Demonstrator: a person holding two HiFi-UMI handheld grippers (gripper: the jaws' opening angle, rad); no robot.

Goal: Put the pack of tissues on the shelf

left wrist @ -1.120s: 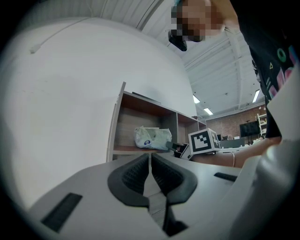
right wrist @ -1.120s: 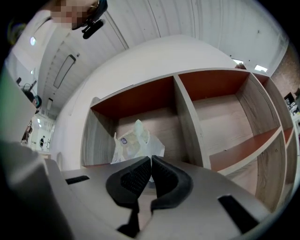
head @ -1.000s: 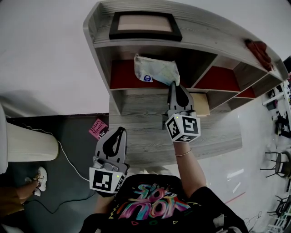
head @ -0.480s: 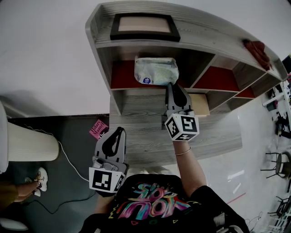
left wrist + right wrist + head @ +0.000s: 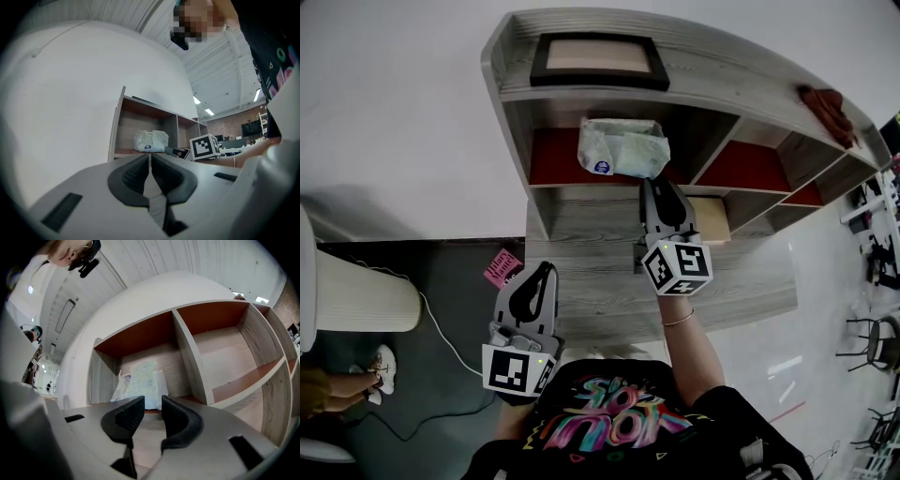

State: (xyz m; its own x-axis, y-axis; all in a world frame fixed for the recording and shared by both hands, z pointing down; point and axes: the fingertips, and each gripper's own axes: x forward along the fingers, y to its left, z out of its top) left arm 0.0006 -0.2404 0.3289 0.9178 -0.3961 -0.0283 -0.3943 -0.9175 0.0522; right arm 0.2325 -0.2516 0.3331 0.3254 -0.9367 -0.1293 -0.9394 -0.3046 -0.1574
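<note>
The pack of tissues (image 5: 623, 148), a pale crinkled plastic packet with a small blue label, lies in the left compartment of the grey wooden shelf (image 5: 581, 195), against its red back panel. My right gripper (image 5: 659, 181) points at the pack's near right corner, open, with nothing between its fingers. In the right gripper view the pack (image 5: 138, 385) shows just beyond that gripper (image 5: 153, 401), apart from it. My left gripper (image 5: 542, 270) hangs lower left, shut and empty. In the left gripper view the pack (image 5: 151, 140) is far beyond that gripper (image 5: 150, 158).
A dark picture frame (image 5: 598, 56) lies on the shelf's top, and a reddish cloth (image 5: 827, 103) at its right end. A tan box (image 5: 712, 216) sits on the lower board. On the floor are a pink card (image 5: 502, 267), a white cylinder (image 5: 356, 300) and a cable.
My right gripper has let go of the pack, which went from hanging tilted to lying flat in the compartment. The gripper has drawn back slightly. The left gripper has barely moved.
</note>
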